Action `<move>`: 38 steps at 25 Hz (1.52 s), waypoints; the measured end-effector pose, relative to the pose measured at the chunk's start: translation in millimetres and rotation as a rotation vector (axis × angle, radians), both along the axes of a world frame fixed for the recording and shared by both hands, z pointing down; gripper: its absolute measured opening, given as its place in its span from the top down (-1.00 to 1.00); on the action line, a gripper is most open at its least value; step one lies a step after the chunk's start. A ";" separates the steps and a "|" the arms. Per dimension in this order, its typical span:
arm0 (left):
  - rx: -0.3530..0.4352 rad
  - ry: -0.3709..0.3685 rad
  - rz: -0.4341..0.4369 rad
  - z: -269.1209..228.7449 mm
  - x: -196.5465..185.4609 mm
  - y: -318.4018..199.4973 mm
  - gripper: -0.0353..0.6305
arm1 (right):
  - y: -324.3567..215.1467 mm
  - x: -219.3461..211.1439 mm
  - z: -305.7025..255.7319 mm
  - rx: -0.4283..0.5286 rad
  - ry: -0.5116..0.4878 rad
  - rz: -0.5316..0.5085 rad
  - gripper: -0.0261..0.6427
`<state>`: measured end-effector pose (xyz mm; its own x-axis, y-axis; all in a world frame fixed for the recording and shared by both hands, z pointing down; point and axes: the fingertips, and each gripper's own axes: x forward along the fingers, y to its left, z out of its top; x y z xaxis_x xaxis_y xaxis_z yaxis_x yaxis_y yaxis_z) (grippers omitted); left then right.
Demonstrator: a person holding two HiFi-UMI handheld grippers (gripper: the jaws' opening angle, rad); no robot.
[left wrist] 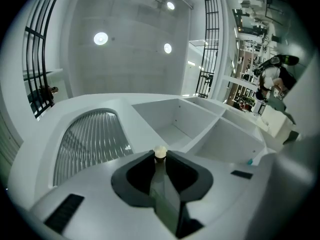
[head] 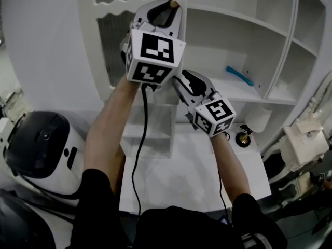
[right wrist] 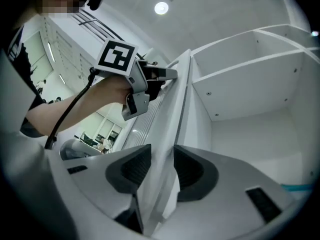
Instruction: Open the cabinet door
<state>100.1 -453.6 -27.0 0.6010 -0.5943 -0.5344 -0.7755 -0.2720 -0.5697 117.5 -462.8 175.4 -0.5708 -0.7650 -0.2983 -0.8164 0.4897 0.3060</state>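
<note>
With the left claw (left wrist: pixel 160 160) pinched on the tiny knob (left wrist: pixel 160 152) and the right claw (right wrist: pixel 161 159) clamped on the cabinet door (right wrist: pixel 175 101) edge, a skewed pull risked slipping the knob free.

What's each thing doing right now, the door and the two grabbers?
cabinet door, partly open
left gripper, shut on the door knob
right gripper, shut on the cabinet door's edge
blue object, lying on a shelf
</note>
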 end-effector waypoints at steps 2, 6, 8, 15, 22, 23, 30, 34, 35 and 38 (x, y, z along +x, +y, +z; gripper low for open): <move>-0.005 0.013 0.009 0.5 -2.6 3.4 0.66 | 1.6 -2.3 2.6 -0.021 -0.033 -0.050 0.51; -0.017 0.040 0.027 1.4 -6.7 9.8 0.66 | 5.6 -7.5 8.4 -0.092 -0.056 -0.103 0.51; -0.022 0.046 0.029 1.6 -8.9 14.8 0.66 | 10.6 -7.6 8.4 -0.124 -0.061 -0.115 0.53; -0.038 0.082 0.028 1.1 -15.6 32.0 0.66 | 29.4 -9.7 6.3 -0.177 -0.136 -0.172 0.61; -0.049 0.095 -0.008 2.6 -27.8 48.1 0.66 | 48.5 -18.5 8.2 -0.229 -0.161 -0.199 0.65; -0.054 0.101 -0.007 2.3 -28.4 49.2 0.66 | 50.4 -18.8 7.8 -0.234 -0.165 -0.205 0.66; -0.095 0.152 0.018 -0.5 -35.5 63.4 0.65 | 67.0 -24.1 5.5 -0.241 -0.181 -0.230 0.68; -0.125 0.183 0.019 2.8 -42.2 68.6 0.65 | 74.8 -29.1 8.7 -0.249 -0.190 -0.221 0.68; -0.132 0.192 0.017 3.1 -44.1 69.2 0.65 | 76.1 -30.4 8.8 -0.252 -0.190 -0.219 0.68; -0.150 0.219 0.011 0.4 -49.0 72.0 0.65 | 78.5 -34.0 6.0 -0.260 -0.184 -0.218 0.69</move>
<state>51.2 -381.5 -26.6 0.4879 -0.6705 -0.5590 -0.8723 -0.3502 -0.3413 83.4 -384.3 181.4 -0.6833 -0.6952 -0.2231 -0.7143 0.6998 0.0072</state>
